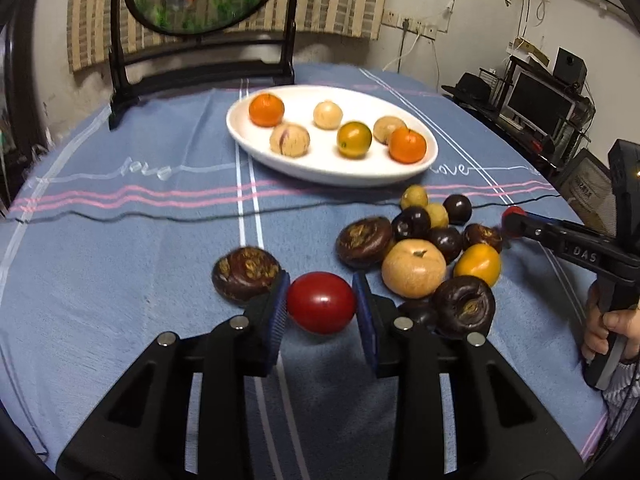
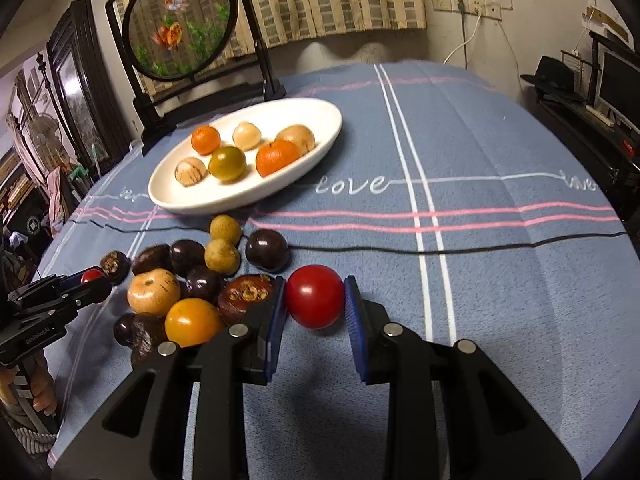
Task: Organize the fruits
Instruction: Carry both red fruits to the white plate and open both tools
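The left gripper (image 1: 321,296) has its blue fingers (image 1: 280,300) narrow, one on each side of a round red fruit (image 1: 321,303), and they press on it and hold it. This red fruit is low over the blue cloth (image 1: 120,260) that covers the surface, near the front. Just to its left lies one dark brown fruit (image 1: 245,276), touching the left finger. To its right is a pile of fruits (image 1: 432,248), dark ones, pale brown ones and a yellow one, all close together. The right gripper (image 2: 315,292) is narrow too, and its fingers (image 2: 276,308) hold a second red fruit (image 2: 315,296) in the same way. This second red fruit is just to the right of the pile, beside a brown fruit (image 2: 246,298) that touches the left finger. Farther back on the cloth sits a white plate (image 1: 280,156). In it are six fruits, apart from each other: two orange ones, one green and yellow one, and three pale ones. A thin black cord (image 1: 160,216) runs across the cloth between the plate and the pile. Behind the plate stands a round goldfish picture (image 2: 180,24) in a black frame.
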Available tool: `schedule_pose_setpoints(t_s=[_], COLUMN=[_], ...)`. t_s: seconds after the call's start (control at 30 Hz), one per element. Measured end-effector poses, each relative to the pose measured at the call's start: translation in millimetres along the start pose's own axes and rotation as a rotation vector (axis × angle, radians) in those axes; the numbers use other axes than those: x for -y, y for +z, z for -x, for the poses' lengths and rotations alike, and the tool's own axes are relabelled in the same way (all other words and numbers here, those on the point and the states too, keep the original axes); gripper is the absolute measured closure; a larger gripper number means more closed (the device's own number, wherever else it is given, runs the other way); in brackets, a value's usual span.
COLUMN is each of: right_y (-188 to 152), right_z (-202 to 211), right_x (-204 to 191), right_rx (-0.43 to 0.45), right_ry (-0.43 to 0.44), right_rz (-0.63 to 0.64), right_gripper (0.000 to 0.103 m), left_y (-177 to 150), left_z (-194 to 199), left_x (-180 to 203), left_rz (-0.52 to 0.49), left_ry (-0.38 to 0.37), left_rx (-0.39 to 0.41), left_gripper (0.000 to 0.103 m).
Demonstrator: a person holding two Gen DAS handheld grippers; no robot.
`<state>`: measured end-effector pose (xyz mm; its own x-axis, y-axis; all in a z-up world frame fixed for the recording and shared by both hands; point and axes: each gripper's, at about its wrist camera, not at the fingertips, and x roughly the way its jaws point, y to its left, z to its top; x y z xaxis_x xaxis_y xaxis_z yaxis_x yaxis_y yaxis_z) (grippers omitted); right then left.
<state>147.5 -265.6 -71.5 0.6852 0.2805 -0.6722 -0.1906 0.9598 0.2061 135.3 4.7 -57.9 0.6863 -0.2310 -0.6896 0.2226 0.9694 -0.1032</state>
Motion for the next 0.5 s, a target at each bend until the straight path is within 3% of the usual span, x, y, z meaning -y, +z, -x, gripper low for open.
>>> schedule_pose_setpoints(t_s=[0.27, 0.4, 0.5], right_y=[23.8, 58.9, 91.0], right_z=[28.1, 32.9, 23.1], right_x=[8.3, 1.4, -13.2], right_rx=[0.095, 0.128, 0.146], right_ry=[0.09, 0.114, 0.118], right_rz=[-0.069, -0.056, -0.027], right_gripper=[0.074, 0.074, 0.074], left_y=[56.9, 98.9, 113.0], left_z=[15.0, 4.8, -14.4], left_x=[-3.0, 2.3, 8.6], left_rz=[-0.001, -0.002, 0.007], left_ry=[0.059, 0.05, 0.025], left_rx=[0.09, 0.12, 0.113], left_gripper=[0.07, 0.07, 0.07])
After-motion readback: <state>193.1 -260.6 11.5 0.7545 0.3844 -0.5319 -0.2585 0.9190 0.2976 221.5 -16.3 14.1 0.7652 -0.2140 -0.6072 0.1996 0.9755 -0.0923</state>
